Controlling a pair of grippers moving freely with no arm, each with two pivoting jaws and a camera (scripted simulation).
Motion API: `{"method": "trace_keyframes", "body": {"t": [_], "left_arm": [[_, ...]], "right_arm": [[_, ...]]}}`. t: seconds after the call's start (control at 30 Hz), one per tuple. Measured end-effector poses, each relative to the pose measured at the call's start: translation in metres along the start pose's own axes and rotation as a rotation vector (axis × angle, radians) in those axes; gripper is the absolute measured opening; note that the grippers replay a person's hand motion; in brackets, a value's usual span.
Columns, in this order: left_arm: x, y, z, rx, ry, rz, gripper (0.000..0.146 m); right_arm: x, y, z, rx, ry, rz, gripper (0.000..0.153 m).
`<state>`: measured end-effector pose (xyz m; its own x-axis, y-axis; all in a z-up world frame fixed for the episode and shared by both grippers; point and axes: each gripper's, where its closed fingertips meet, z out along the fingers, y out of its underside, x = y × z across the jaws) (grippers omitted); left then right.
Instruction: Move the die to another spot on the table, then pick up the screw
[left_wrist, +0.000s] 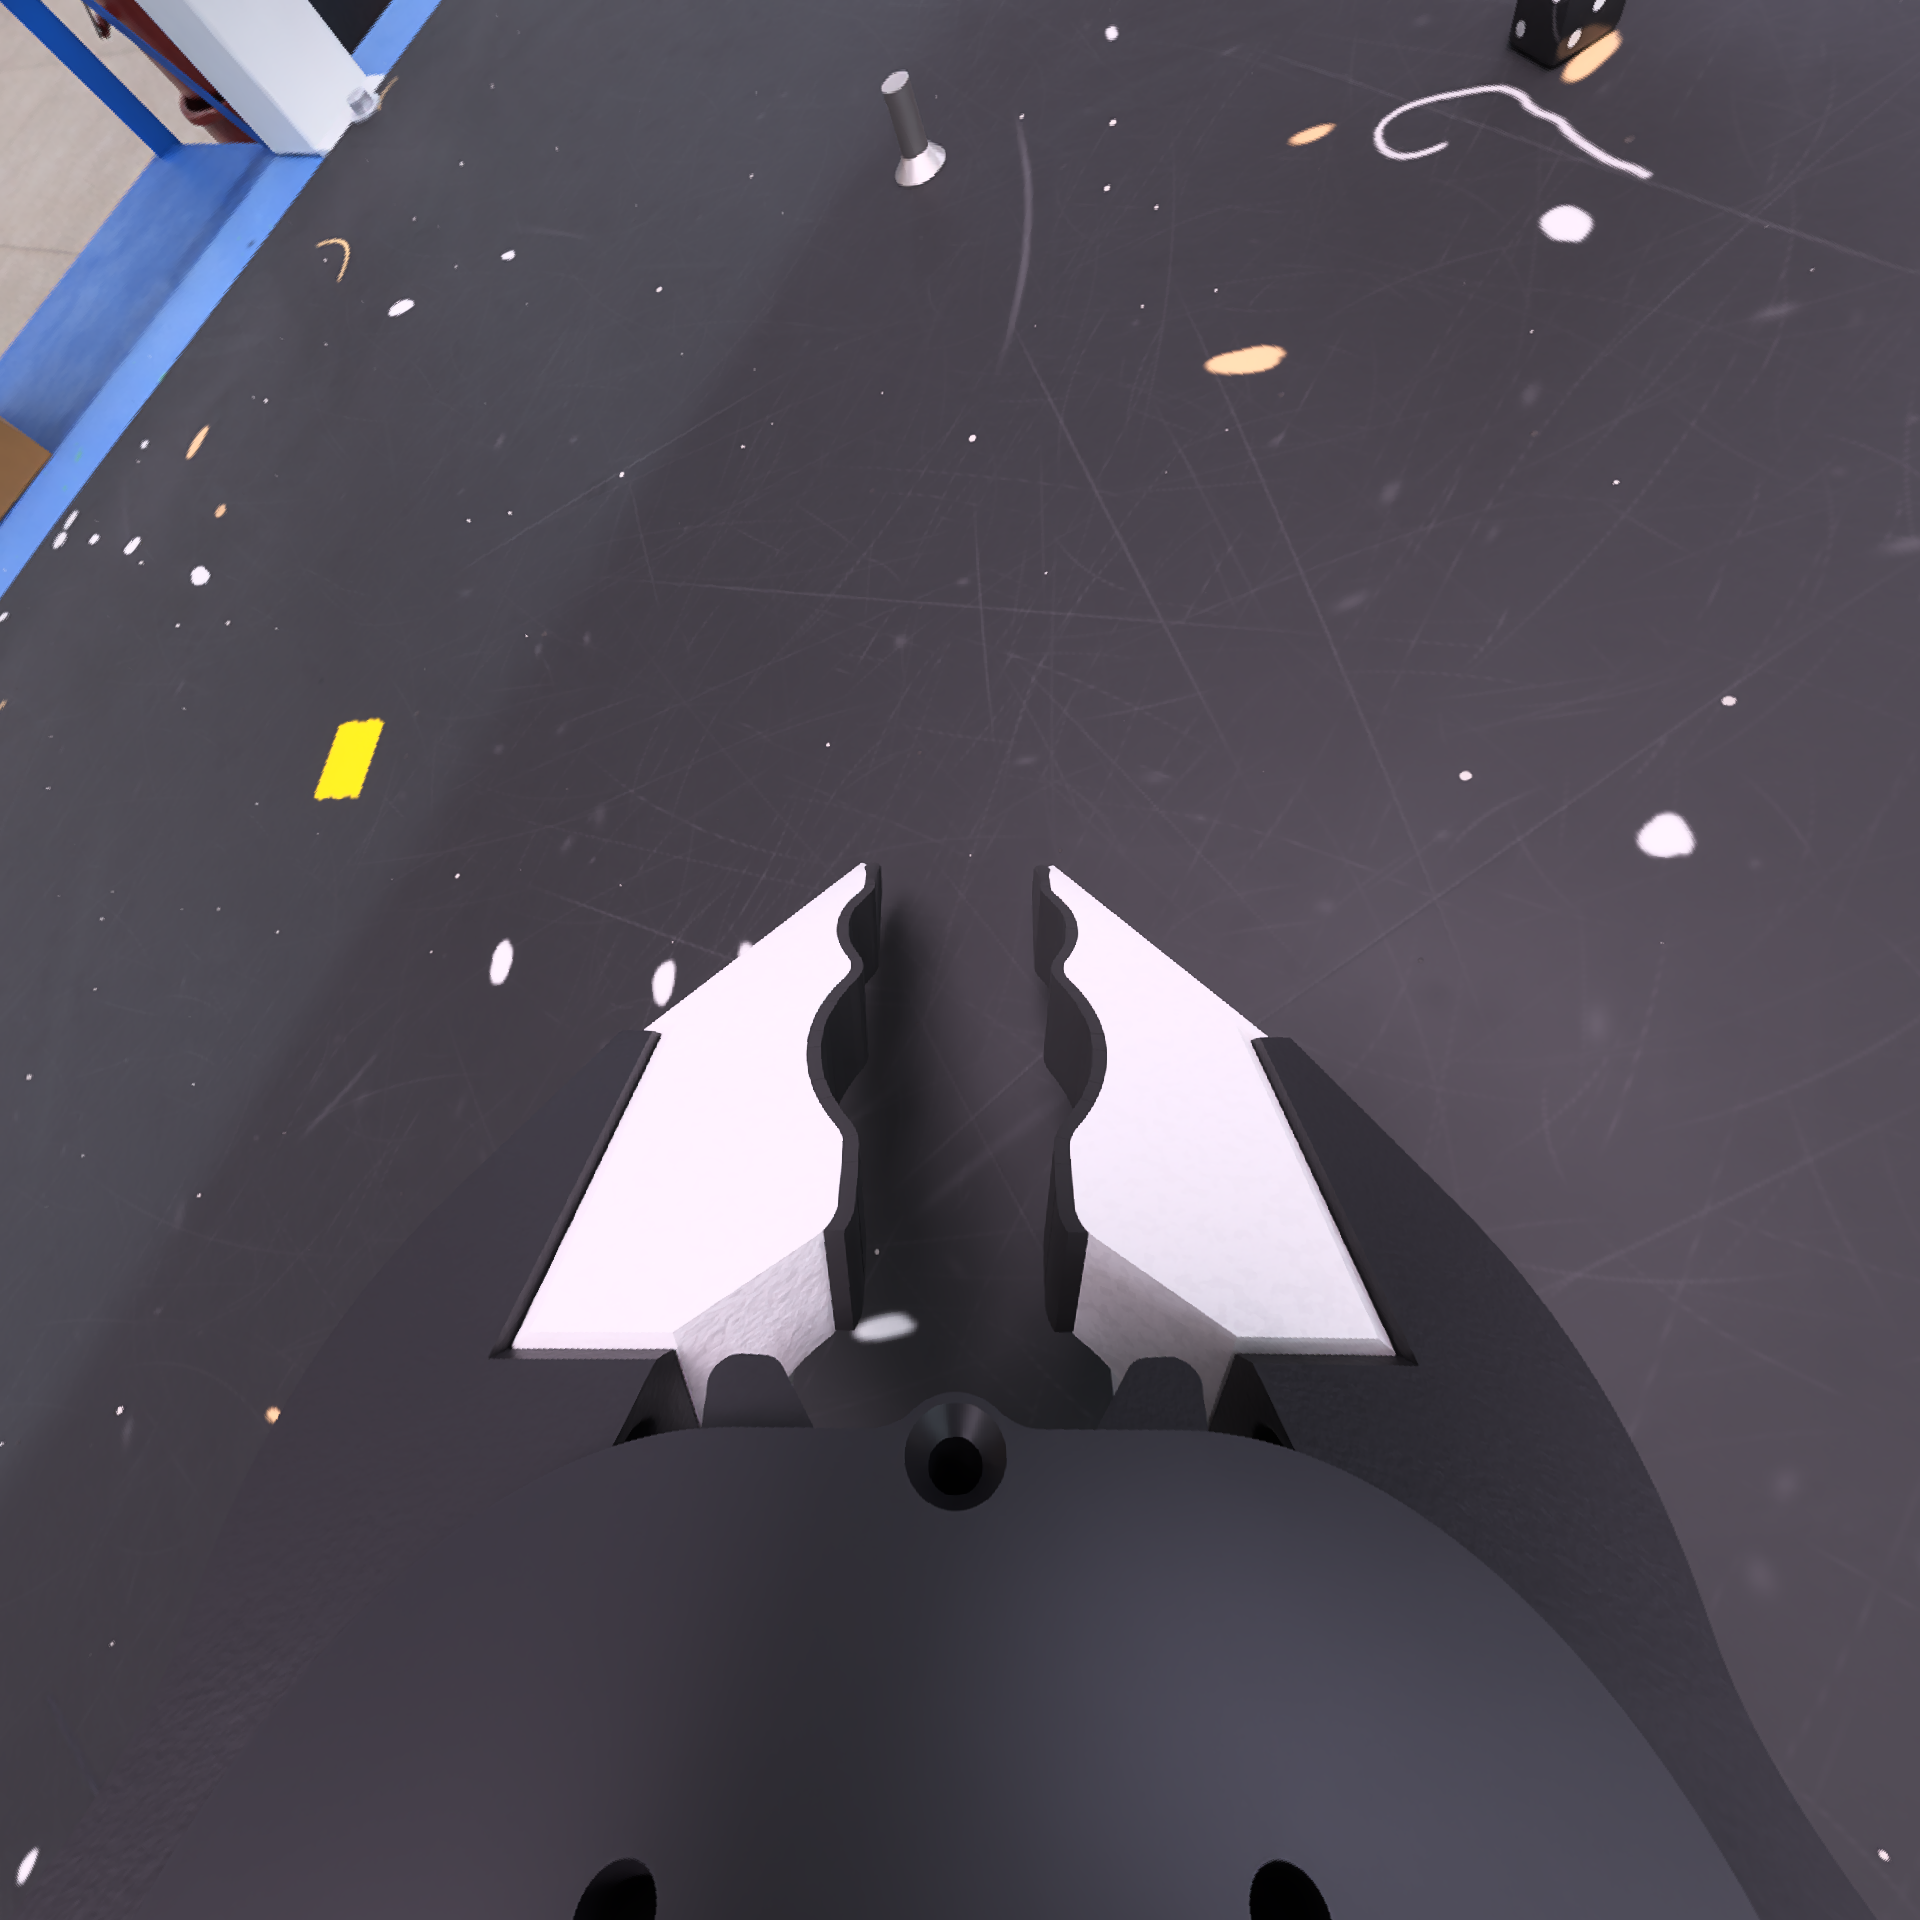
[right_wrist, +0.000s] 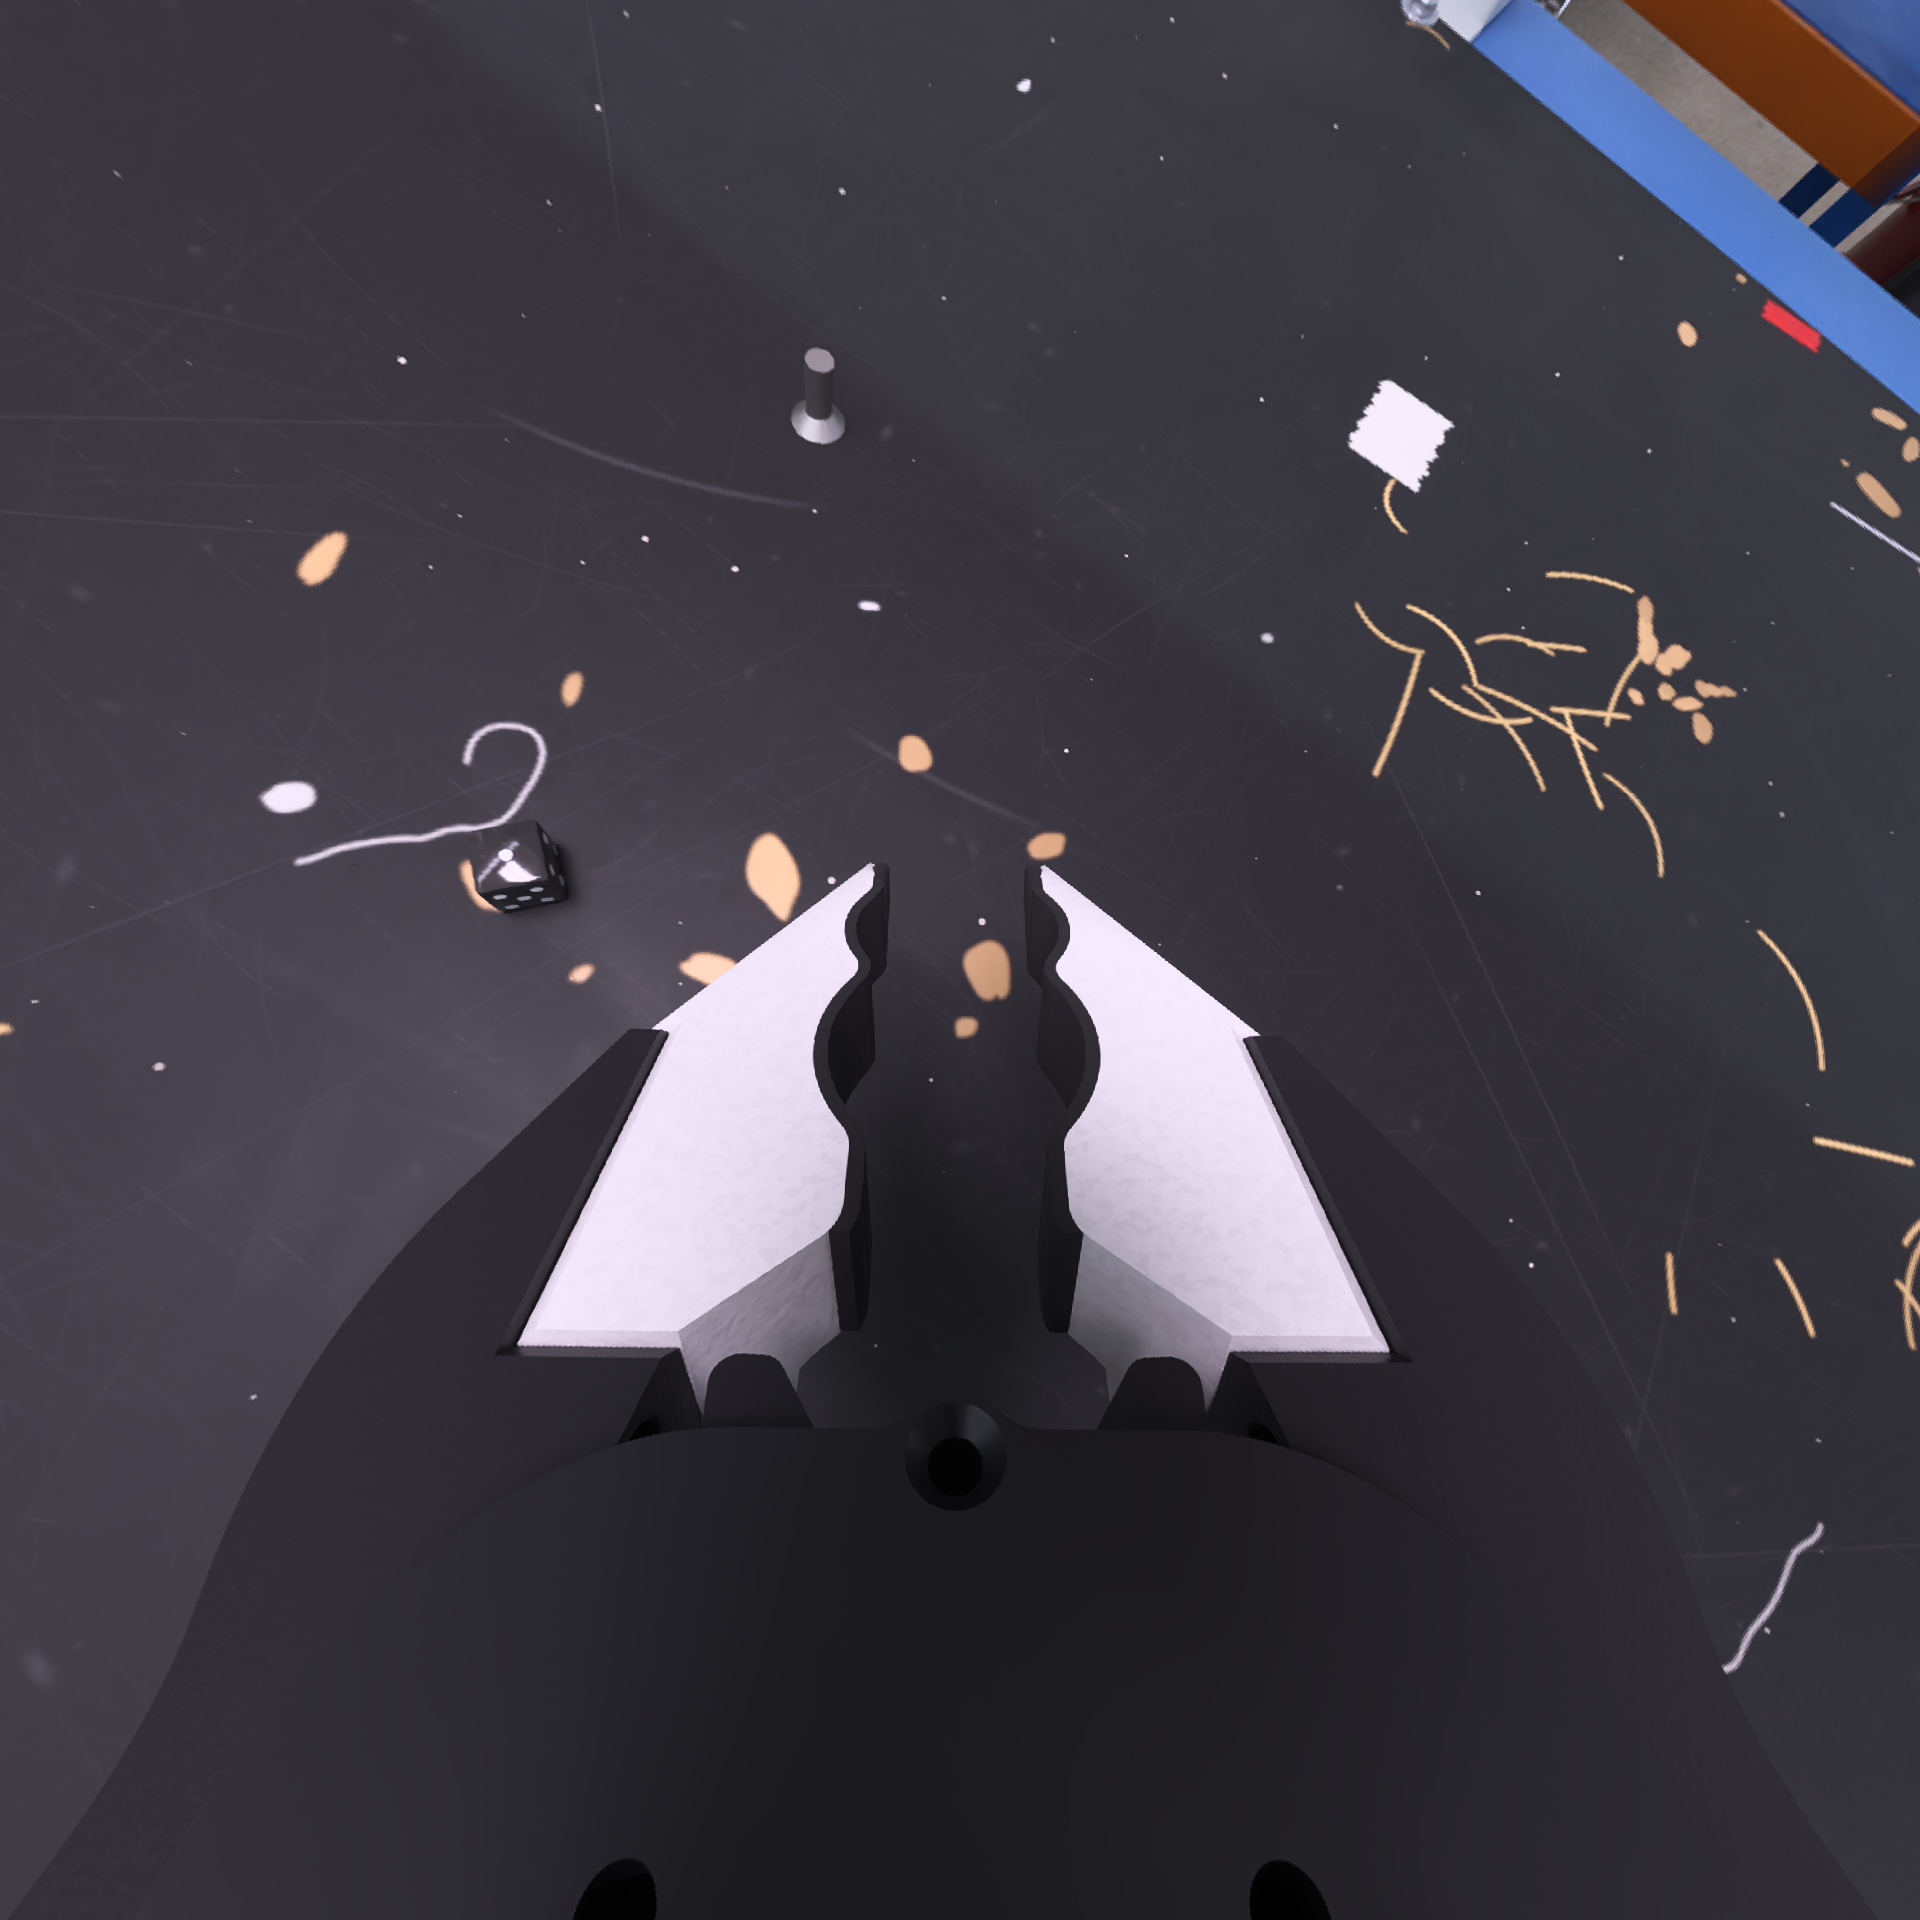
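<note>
Both the left gripper (left_wrist: 956, 873) and the right gripper (right_wrist: 956, 873) hang over the dark tabletop (right_wrist: 1247, 260) with jaws spread and empty. The black die (right_wrist: 517, 868) lies left of the right gripper; the screw (right_wrist: 819, 398) stands head-down, farther ahead.

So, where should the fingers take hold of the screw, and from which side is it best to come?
Probably from above. The screw stands upright on its flat head on the table, shank pointing up. Lower the open right gripper over it and close on the bare cylindrical shank, above the flared head. The shank is free on all sides; the die sits well apart.
</note>
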<state>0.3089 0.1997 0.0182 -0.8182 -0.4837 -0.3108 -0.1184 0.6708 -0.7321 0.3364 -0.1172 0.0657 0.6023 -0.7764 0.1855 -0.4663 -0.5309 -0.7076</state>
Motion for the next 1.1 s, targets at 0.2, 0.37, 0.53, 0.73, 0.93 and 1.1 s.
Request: {"method": "trace_keyframes", "body": {"t": [0.2, 0.37, 0.53, 0.73, 0.93, 1.1], "left_arm": [[-0.001, 0.000, 0.000, -0.002, -0.001, -0.004, 0.029], [-0.001, 0.000, 0.000, -0.003, -0.002, -0.002, 0.029], [-0.002, 0.000, 0.001, -0.003, -0.005, 0.001, 0.028], [-0.003, 0.001, 0.001, -0.003, -0.008, 0.003, 0.028], [-0.004, 0.001, 0.001, -0.004, -0.009, 0.005, 0.028], [-0.005, 0.001, 0.002, -0.004, -0.010, 0.005, 0.028]], "right_arm": [[0.003, 0.006, 0.005, -0.023, 0.006, -0.013, 0.024], [0.005, 0.010, 0.005, -0.031, 0.014, -0.012, 0.023], [0.007, 0.009, 0.004, -0.028, 0.018, -0.012, 0.023], [0.006, 0.011, 0.005, -0.037, 0.017, -0.021, 0.023], [0.006, 0.012, 0.005, -0.040, 0.018, -0.023, 0.022], [0.005, 0.013, 0.006, -0.043, 0.018, -0.027, 0.028]]}}
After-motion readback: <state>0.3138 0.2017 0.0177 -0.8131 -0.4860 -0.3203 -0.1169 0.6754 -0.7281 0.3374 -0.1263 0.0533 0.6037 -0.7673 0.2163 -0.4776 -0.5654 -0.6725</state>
